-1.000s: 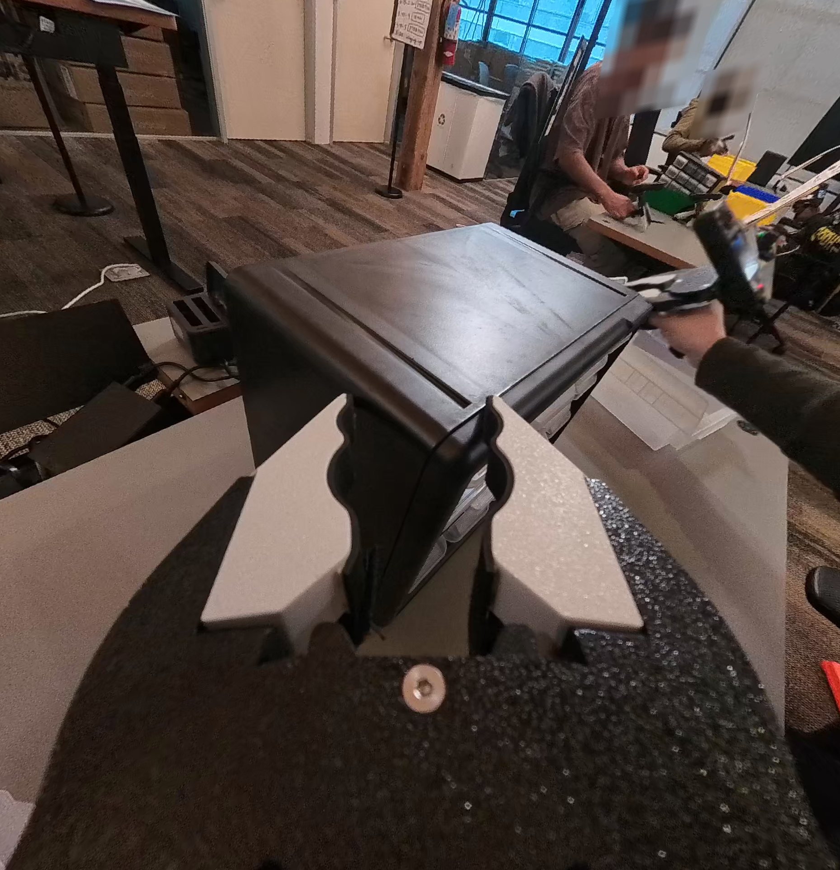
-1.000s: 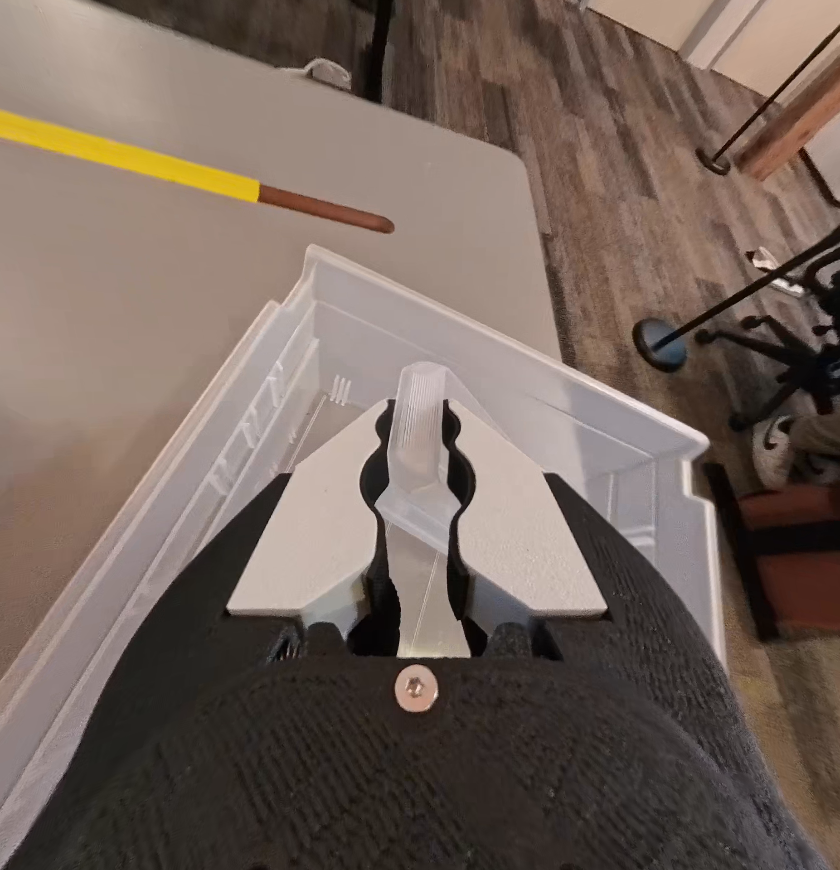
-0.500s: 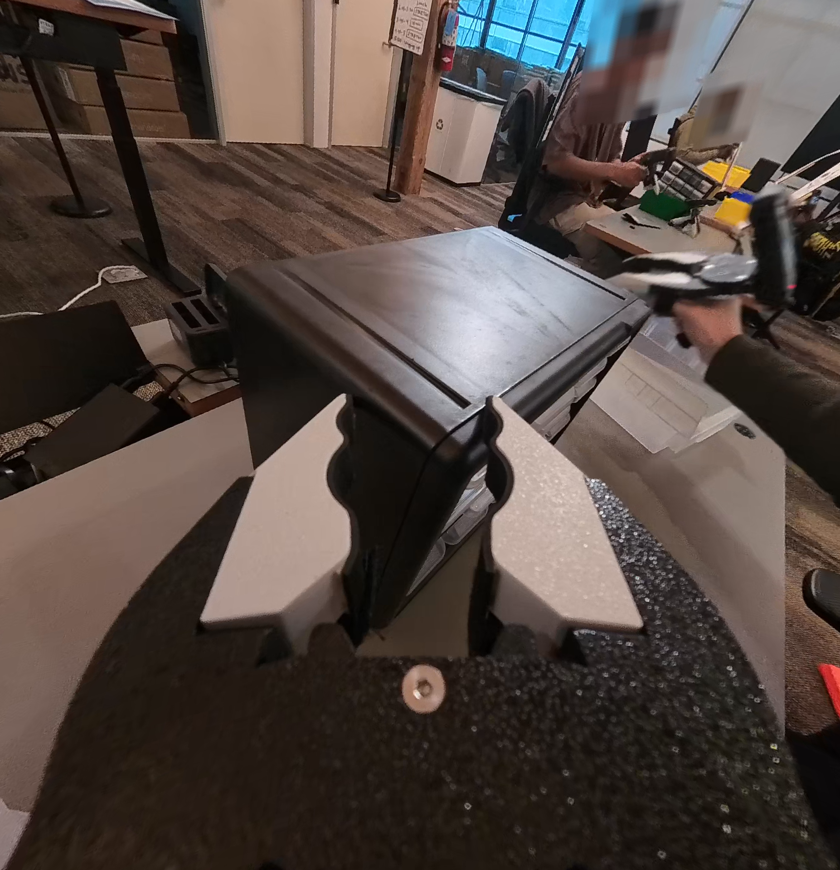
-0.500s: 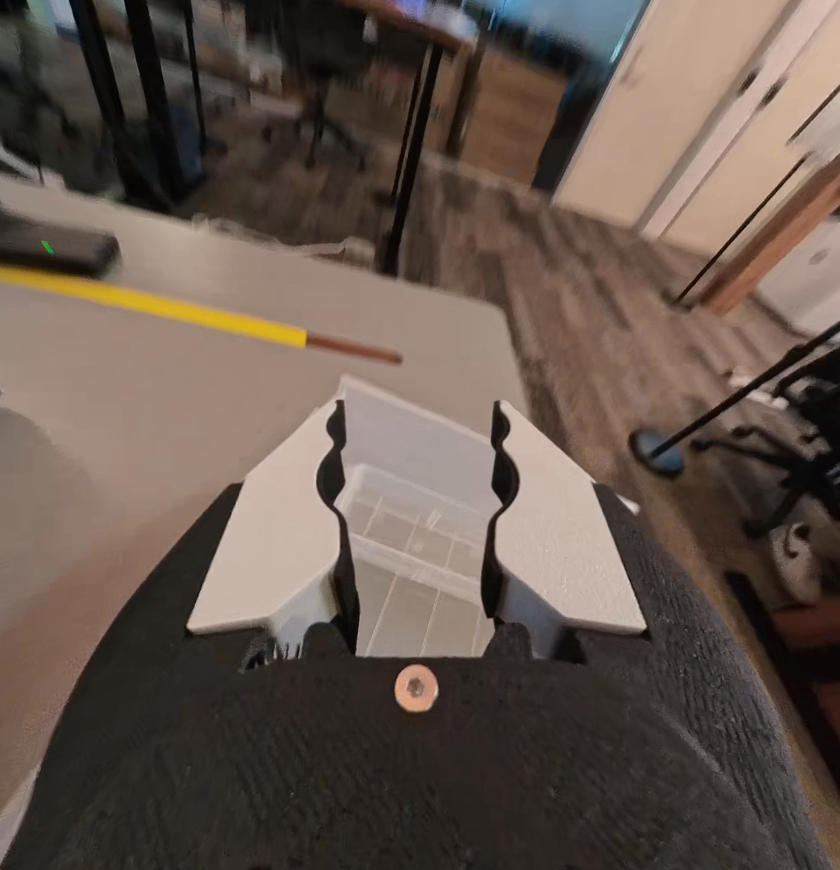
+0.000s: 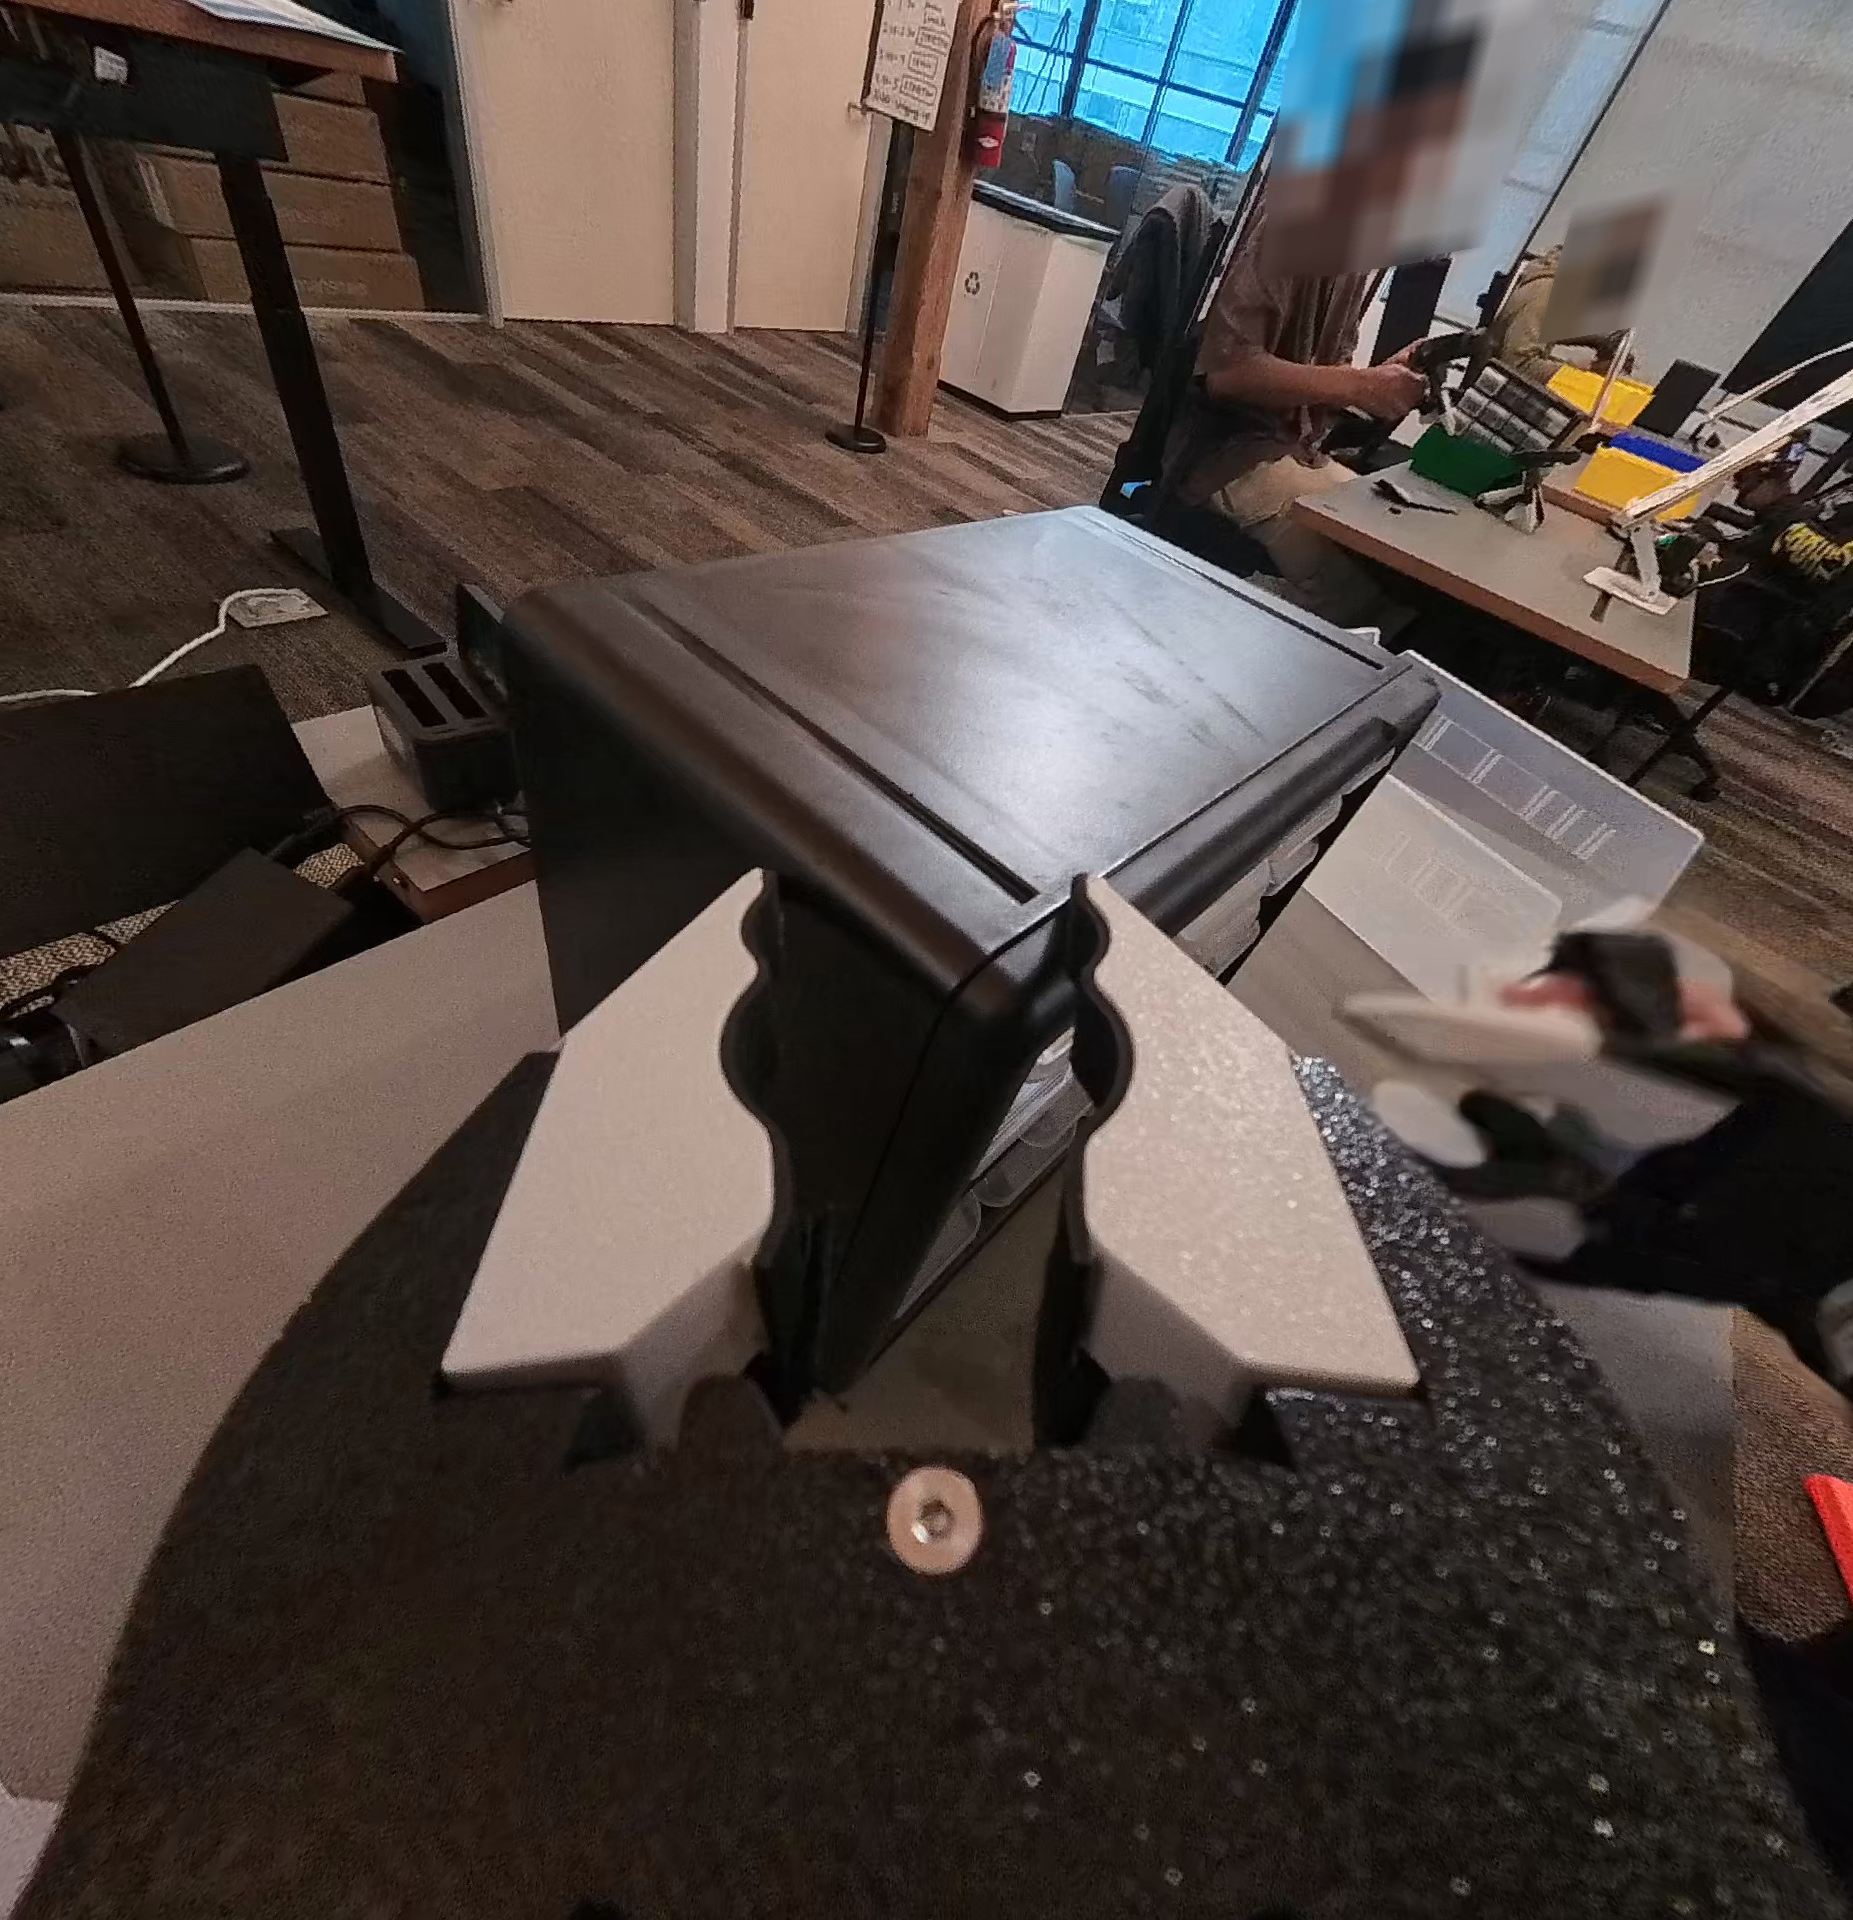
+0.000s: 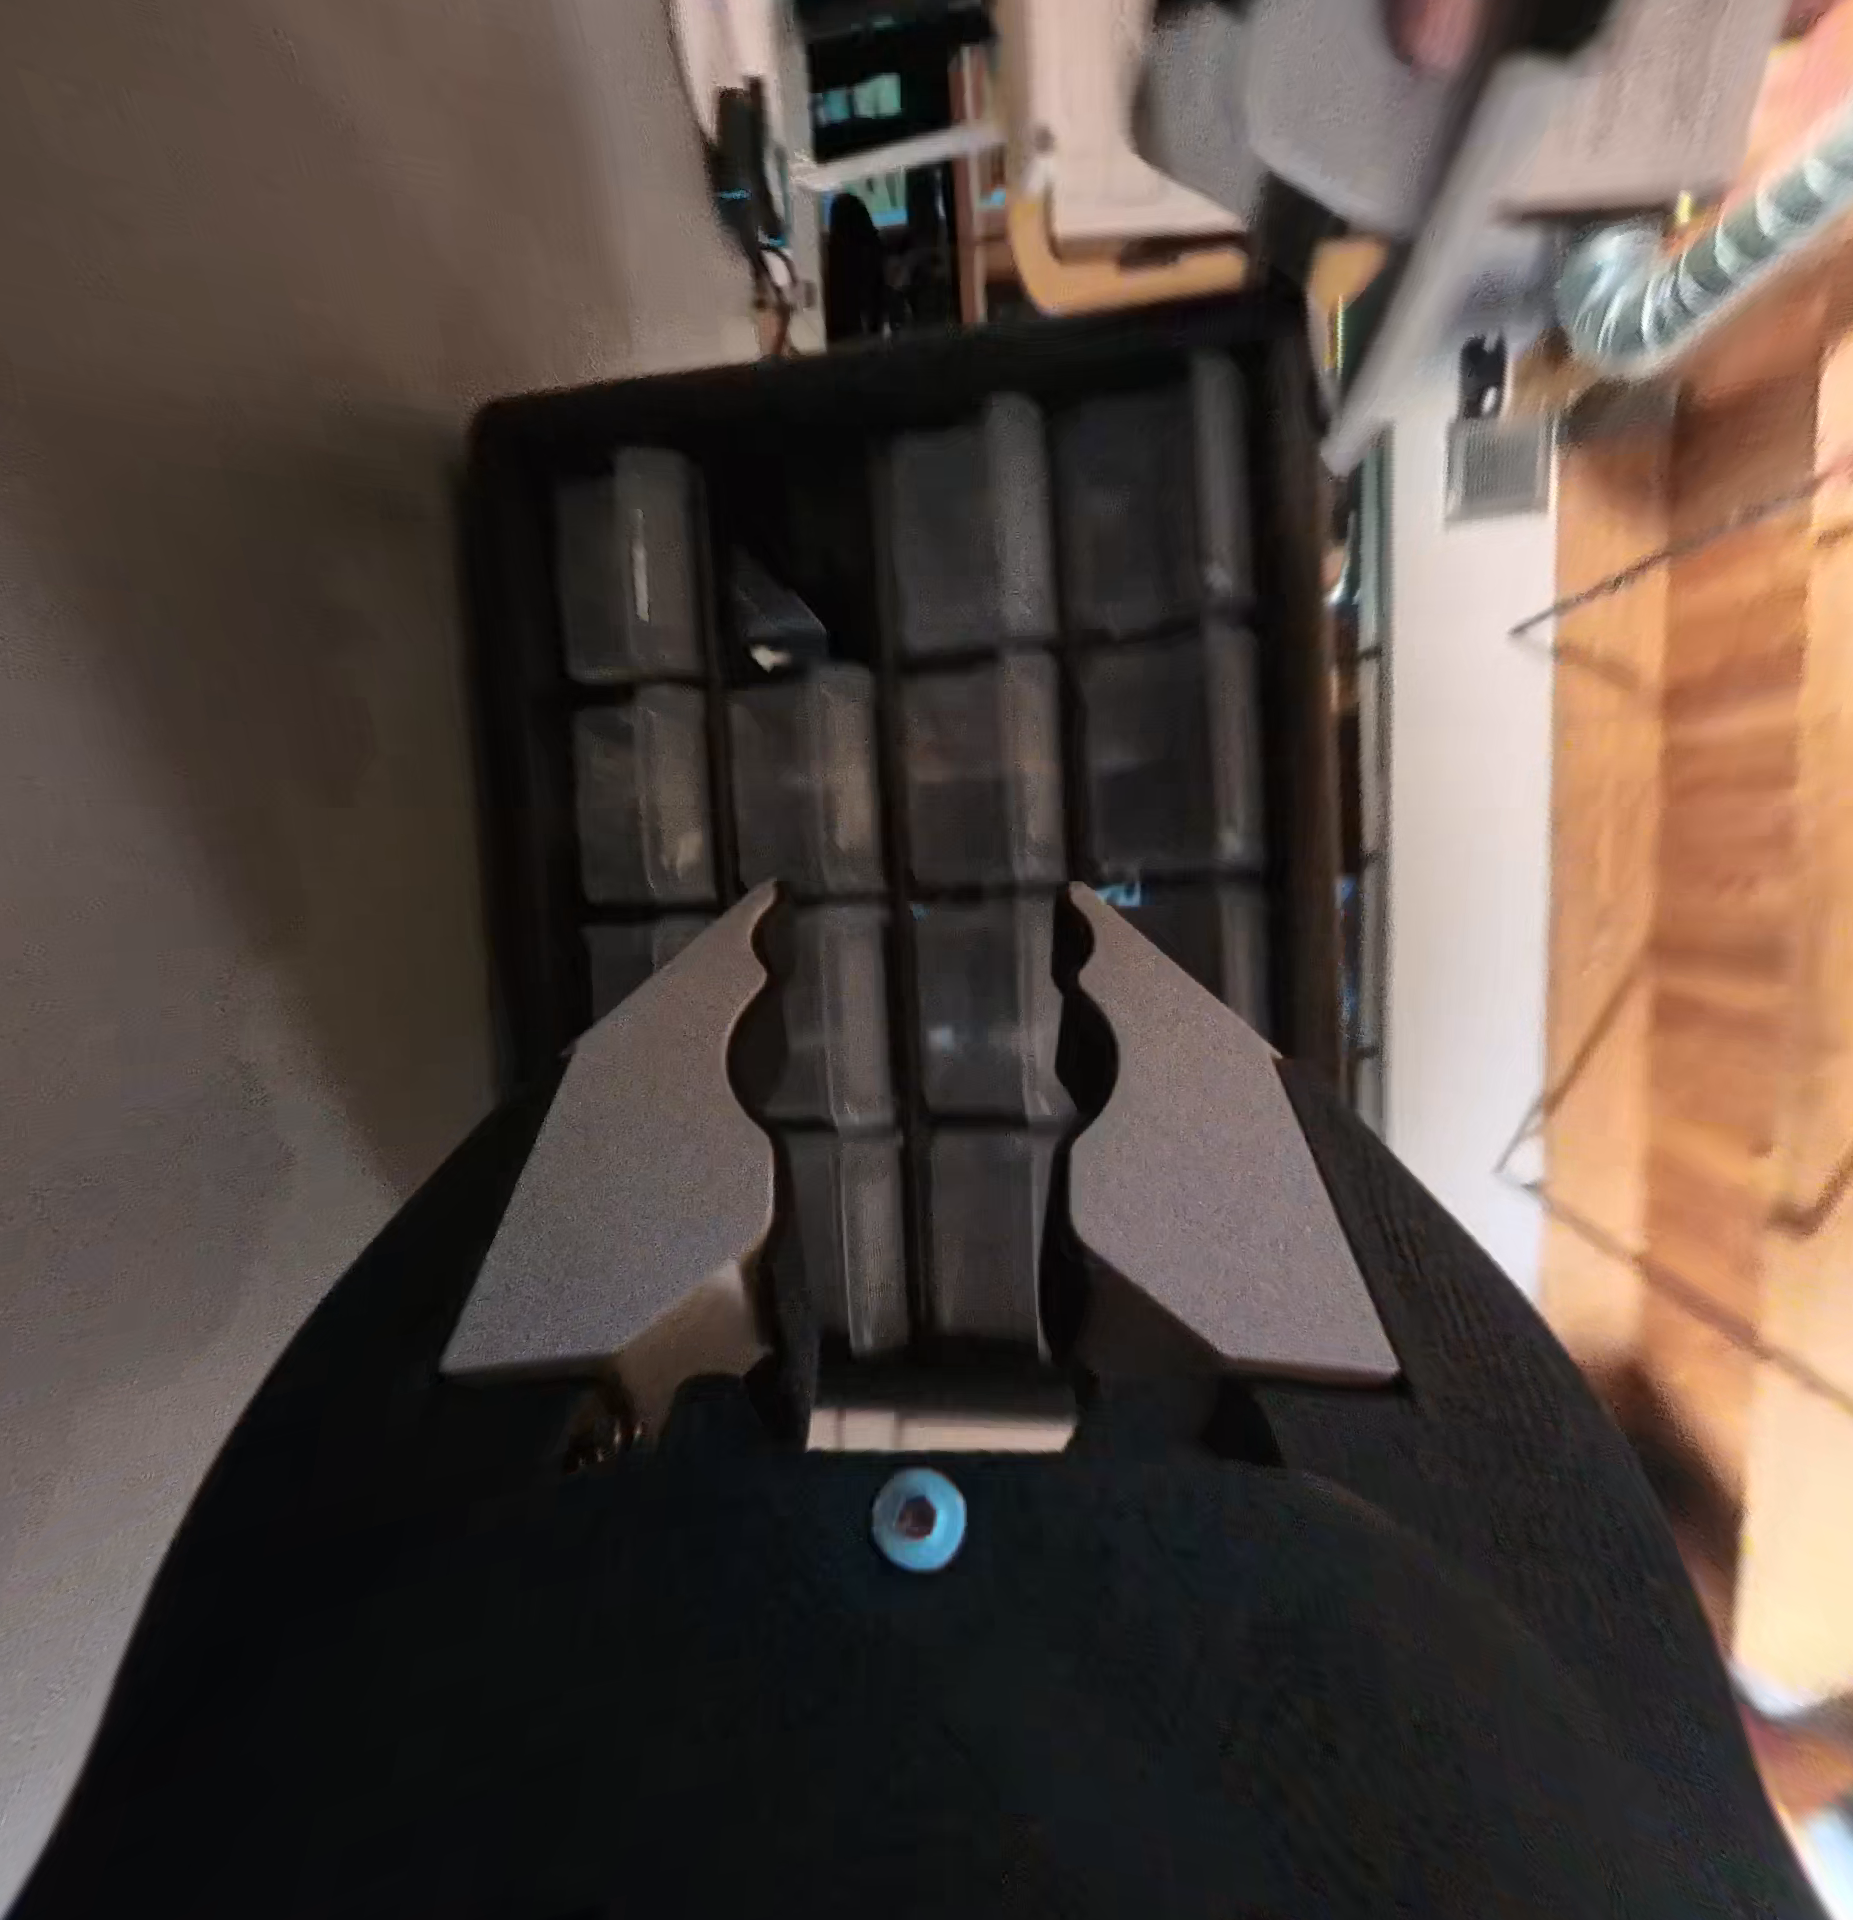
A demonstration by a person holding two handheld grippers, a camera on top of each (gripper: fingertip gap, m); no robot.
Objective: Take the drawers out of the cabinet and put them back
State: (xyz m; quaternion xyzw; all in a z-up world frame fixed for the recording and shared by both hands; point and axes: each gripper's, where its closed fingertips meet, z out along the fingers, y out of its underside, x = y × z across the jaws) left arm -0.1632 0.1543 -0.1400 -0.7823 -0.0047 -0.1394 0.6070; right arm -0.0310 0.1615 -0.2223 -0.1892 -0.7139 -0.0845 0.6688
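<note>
**Left gripper braced on the cabinet corner, right gripper facing the drawer fronts**

Between the left gripper's (image 5: 917,1049) grey fingers (image 5: 631,1174) sits the near top corner of the black plastic drawer cabinet (image 5: 963,665); the jaws stand parted around that corner, and whether they press on it cannot be told. The cabinet stands on a grey tabletop (image 5: 205,1164). Past its far right edge lies a clear plastic drawer (image 5: 1504,842), taken out and resting on the table. To the right, the right gripper (image 5: 1462,1029) shows blurred in a gloved hand, near the cabinet's front. Farther off, a seated person (image 5: 1286,364) works at another table.

In the right wrist view, rolled on its side, the right gripper (image 6: 922,1049) has its fingers (image 6: 641,1174) spread apart with nothing between them. It points at the cabinet's front (image 6: 901,644), a grid of translucent drawers (image 6: 969,530) in a black frame. One slot (image 6: 787,592) in the far part of the grid looks dark and open.
</note>
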